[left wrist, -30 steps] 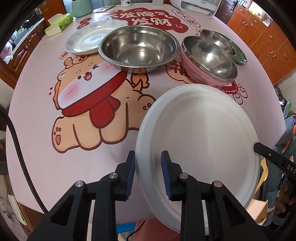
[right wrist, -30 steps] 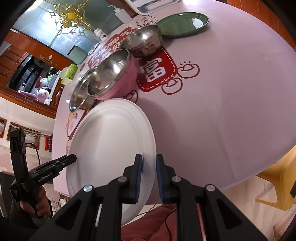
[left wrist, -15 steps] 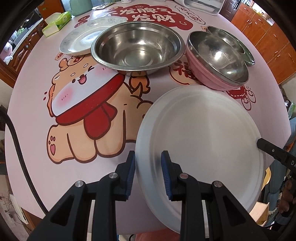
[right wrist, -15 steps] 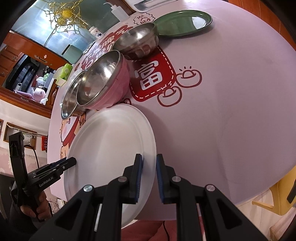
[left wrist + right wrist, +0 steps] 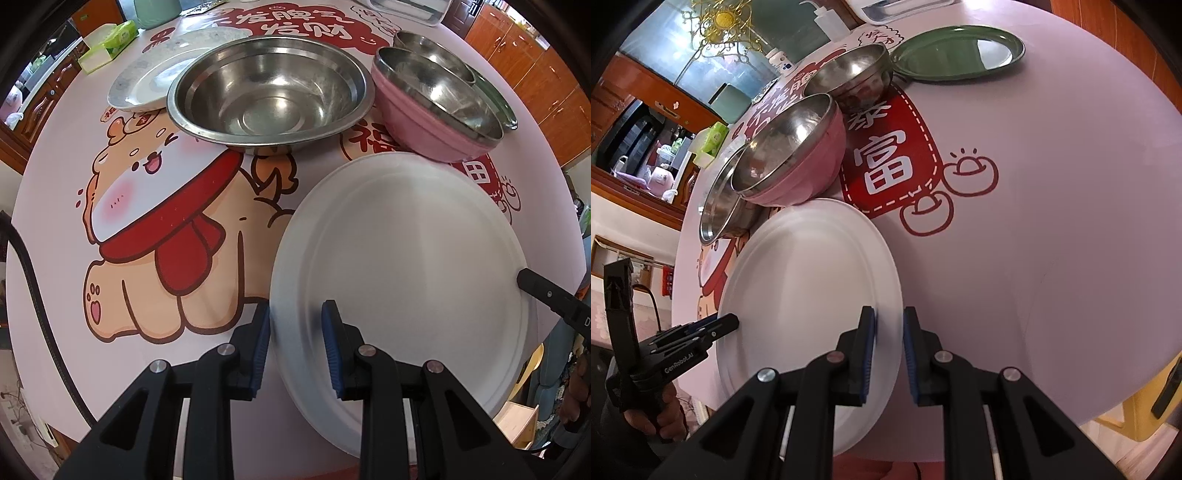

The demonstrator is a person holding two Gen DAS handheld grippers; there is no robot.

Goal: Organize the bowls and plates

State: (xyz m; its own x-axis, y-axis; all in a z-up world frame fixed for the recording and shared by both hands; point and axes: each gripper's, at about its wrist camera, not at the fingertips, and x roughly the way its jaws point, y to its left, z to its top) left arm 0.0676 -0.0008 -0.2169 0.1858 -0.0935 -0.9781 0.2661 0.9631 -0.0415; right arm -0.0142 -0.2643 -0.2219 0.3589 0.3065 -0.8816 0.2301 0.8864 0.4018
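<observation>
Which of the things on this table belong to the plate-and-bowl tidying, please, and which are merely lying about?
Job: white plate, large steel bowl, pink bowl, small steel bowl, green plate, patterned plate.
Lying about: tissue pack, pump bottle.

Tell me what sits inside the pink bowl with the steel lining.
The pink steel-lined bowl looks empty: its shiny inner wall shows in both views, with only reflections. Its near wall hides part of the bottom, and the small steel bowl stands behind it, not inside.
</observation>
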